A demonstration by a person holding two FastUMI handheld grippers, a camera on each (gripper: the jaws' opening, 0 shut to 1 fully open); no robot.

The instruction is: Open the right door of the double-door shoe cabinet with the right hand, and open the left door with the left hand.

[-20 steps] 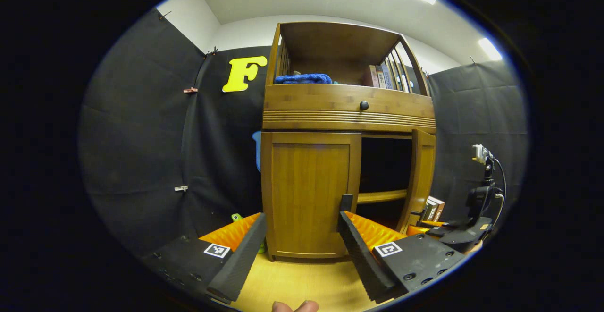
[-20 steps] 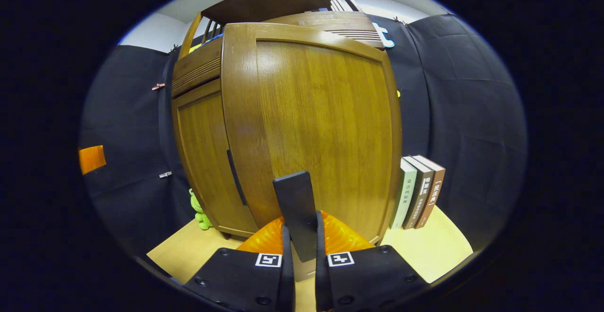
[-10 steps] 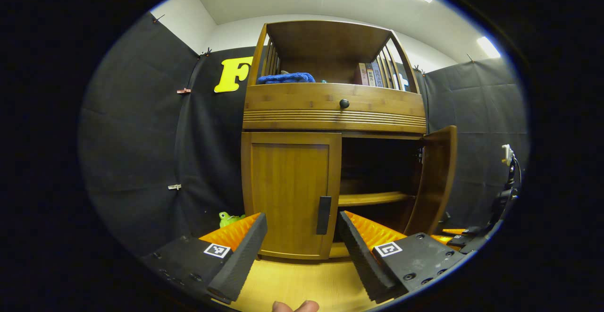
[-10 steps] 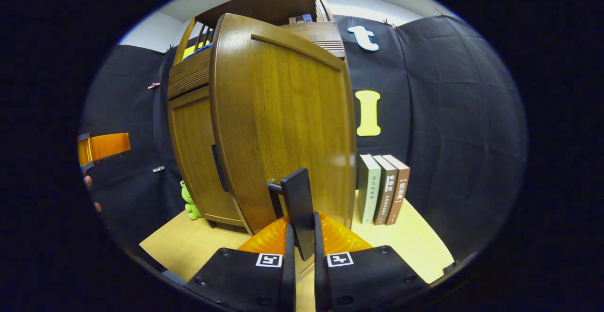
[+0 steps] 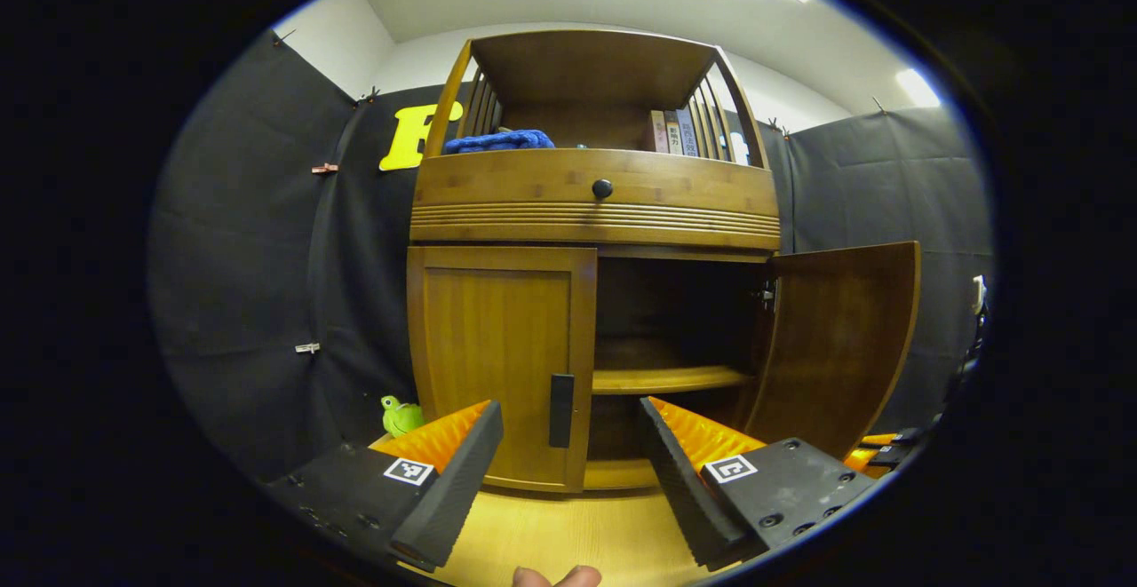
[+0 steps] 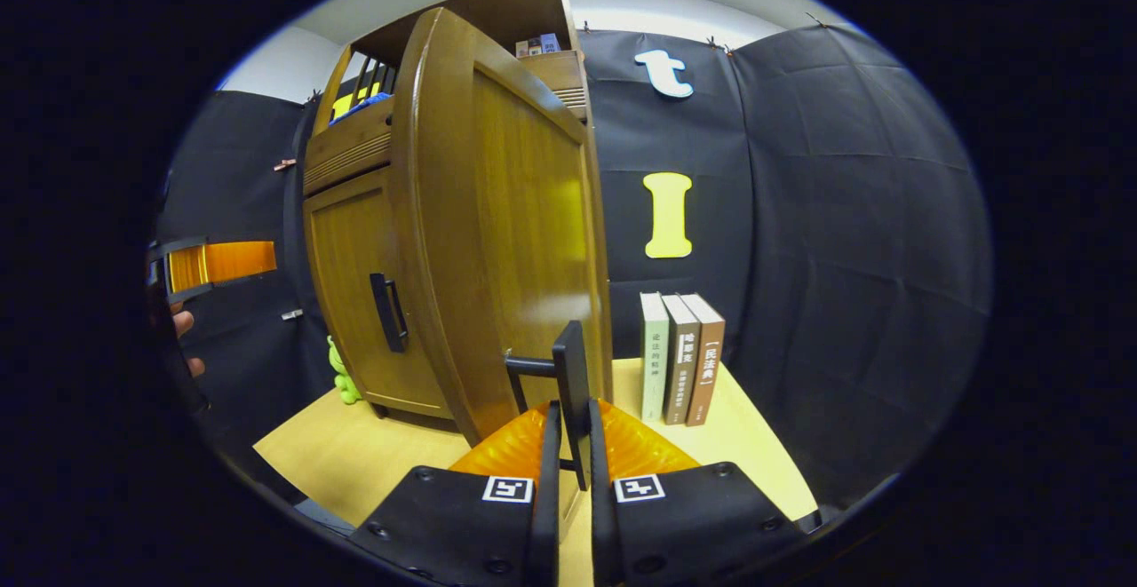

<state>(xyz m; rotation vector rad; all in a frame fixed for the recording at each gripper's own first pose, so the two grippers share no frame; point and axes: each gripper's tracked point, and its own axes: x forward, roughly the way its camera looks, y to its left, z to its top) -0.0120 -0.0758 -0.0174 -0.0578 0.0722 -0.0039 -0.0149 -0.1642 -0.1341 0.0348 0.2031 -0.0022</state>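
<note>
The wooden shoe cabinet stands ahead in the left gripper view. Its left door is closed, with a dark handle at its inner edge. Its right door is swung wide open, baring a dark inside and a shelf. My left gripper is open, short of the cabinet, with the left door's handle seen between its fingers at a distance. In the right gripper view my right gripper is shut on the right door's handle, and the right door stands edge-on before it.
Three books stand on the wooden floor right of the open door. A green toy sits left of the cabinet. A blue cloth and books lie on the top shelf. A drawer knob faces front. Black cloth walls surround the booth.
The right door has swung from part open to wide open with my right gripper on its handle. My left gripper has shifted right, so the cabinet sits farther left in its view.
</note>
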